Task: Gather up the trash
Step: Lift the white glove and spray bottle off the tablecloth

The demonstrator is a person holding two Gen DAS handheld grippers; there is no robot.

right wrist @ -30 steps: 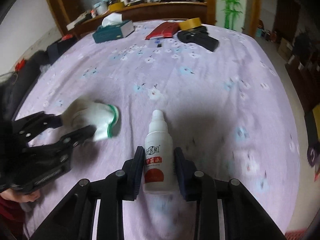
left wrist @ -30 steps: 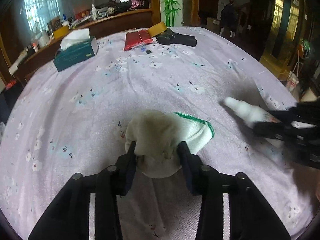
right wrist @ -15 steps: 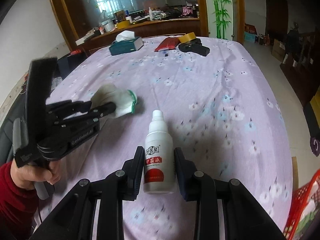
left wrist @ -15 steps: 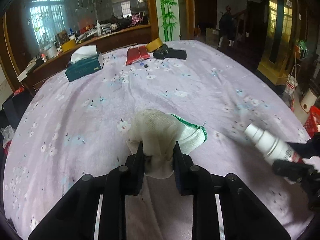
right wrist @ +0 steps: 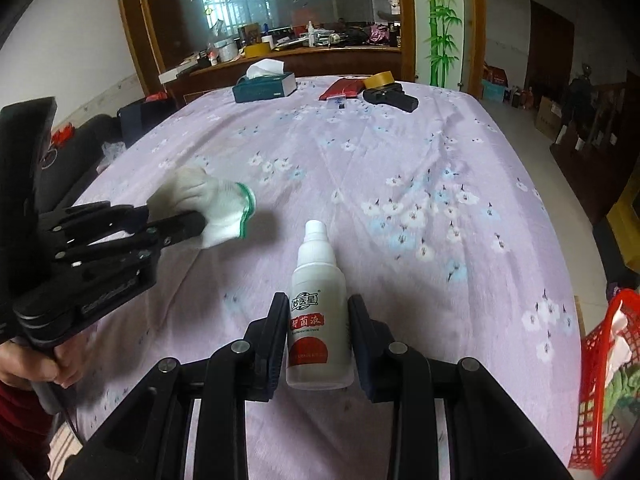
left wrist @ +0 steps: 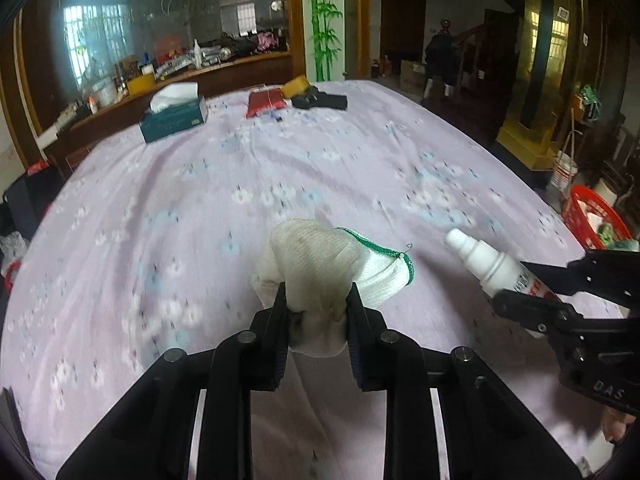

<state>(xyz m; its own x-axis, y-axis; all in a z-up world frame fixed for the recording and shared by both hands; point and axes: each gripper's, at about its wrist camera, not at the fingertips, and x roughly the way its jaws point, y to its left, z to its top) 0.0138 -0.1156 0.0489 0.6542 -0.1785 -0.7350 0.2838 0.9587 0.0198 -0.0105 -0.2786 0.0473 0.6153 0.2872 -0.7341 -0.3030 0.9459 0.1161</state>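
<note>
Crumpled white glove [left wrist: 320, 268], green-edged cuff, held above the bedspread. White bottle [right wrist: 318, 312], red label, cap forward, likewise held.

Two wrist fisheyes, each looking close along its own fingers and angled down across the lilac floral tablecloth [left wrist: 360, 168]. Shared: tablecloth, tissue box [right wrist: 264, 86], red basket [left wrist: 592, 216], and each other's gripper.

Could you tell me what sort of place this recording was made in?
Probably a lived-in home: a table under a floral lilac cloth, a cluttered wooden sideboard before a large mirror, and a bamboo wall decal.
</note>
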